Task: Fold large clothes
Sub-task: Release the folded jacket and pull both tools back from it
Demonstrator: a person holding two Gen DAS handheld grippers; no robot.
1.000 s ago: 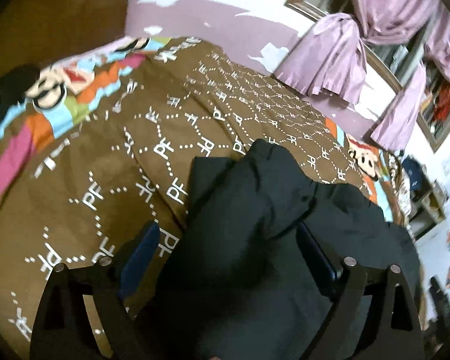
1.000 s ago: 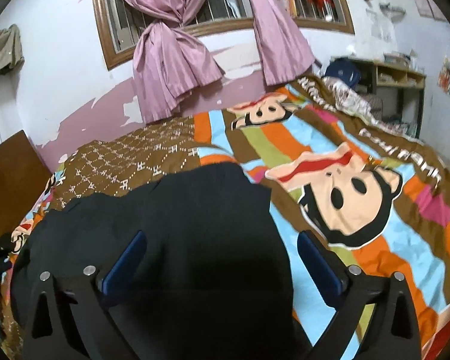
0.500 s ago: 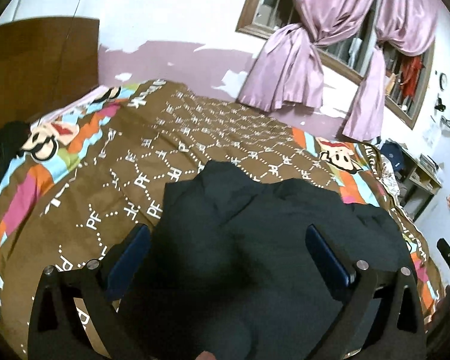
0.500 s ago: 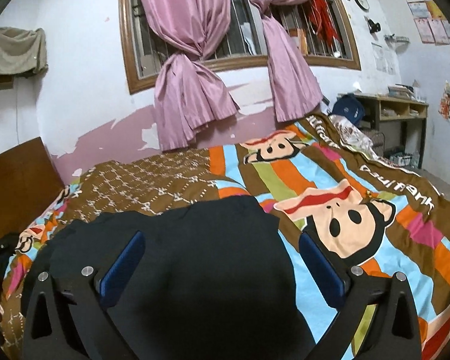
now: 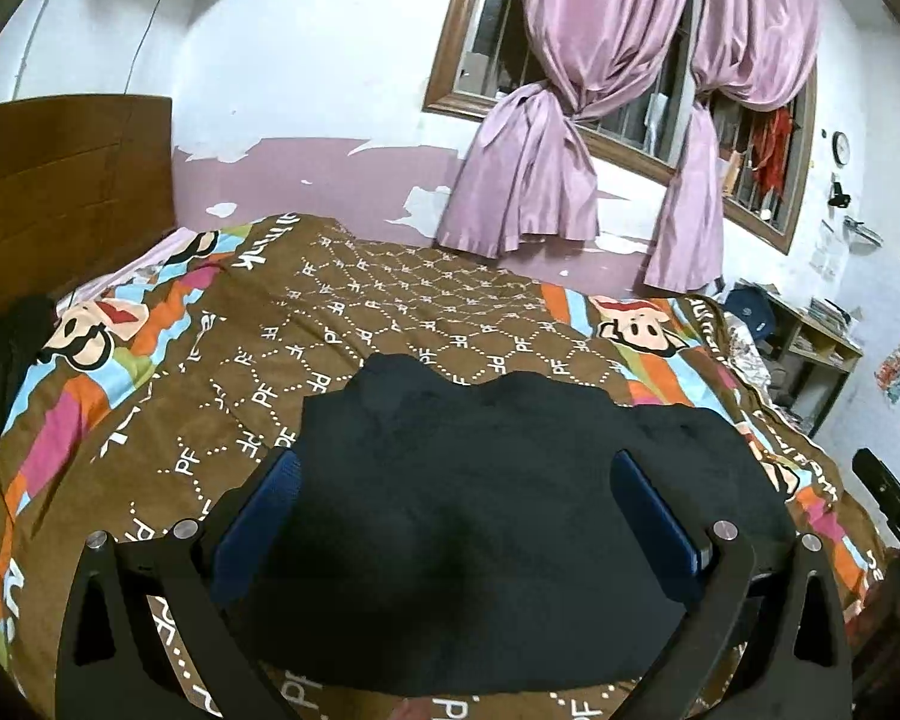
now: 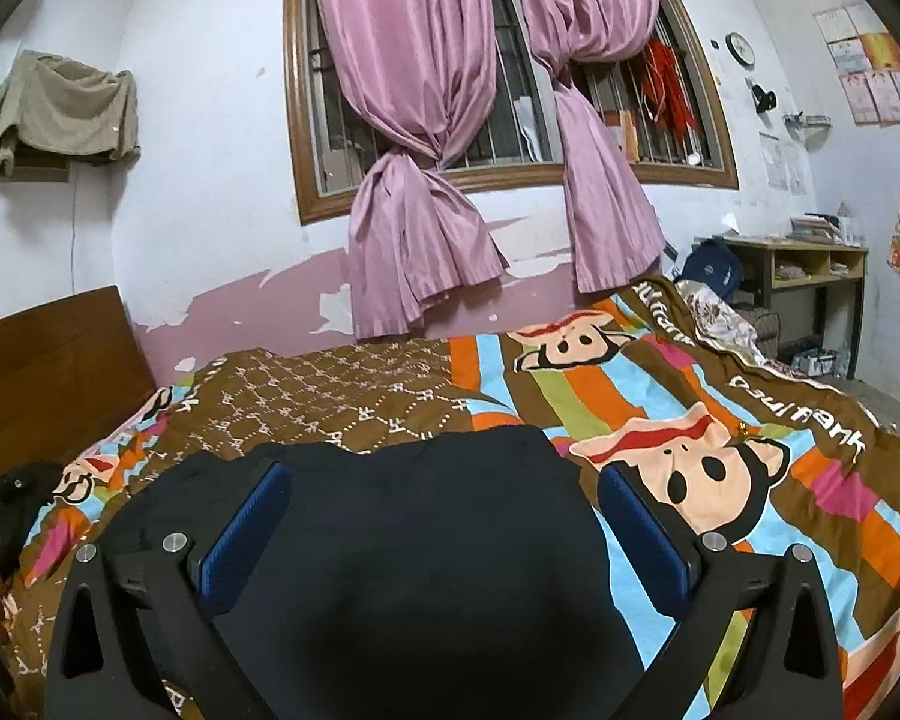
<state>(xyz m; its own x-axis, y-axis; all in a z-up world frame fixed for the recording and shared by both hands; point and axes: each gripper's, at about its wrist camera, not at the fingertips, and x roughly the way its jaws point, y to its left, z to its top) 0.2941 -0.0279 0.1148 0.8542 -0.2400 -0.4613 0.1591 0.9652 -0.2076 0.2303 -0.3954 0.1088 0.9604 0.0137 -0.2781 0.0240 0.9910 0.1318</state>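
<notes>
With both the left gripper (image 5: 456, 516) and right gripper (image 6: 444, 534) hanging wide open and empty above the black garment (image 5: 480, 480), I am judging that the next grasp should take matching edges evenly.

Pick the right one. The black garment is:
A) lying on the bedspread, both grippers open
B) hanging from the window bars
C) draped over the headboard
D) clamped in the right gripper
A: the black garment lies on the bedspread; left gripper and right gripper stand open above it, pads clear of the cloth.
</notes>
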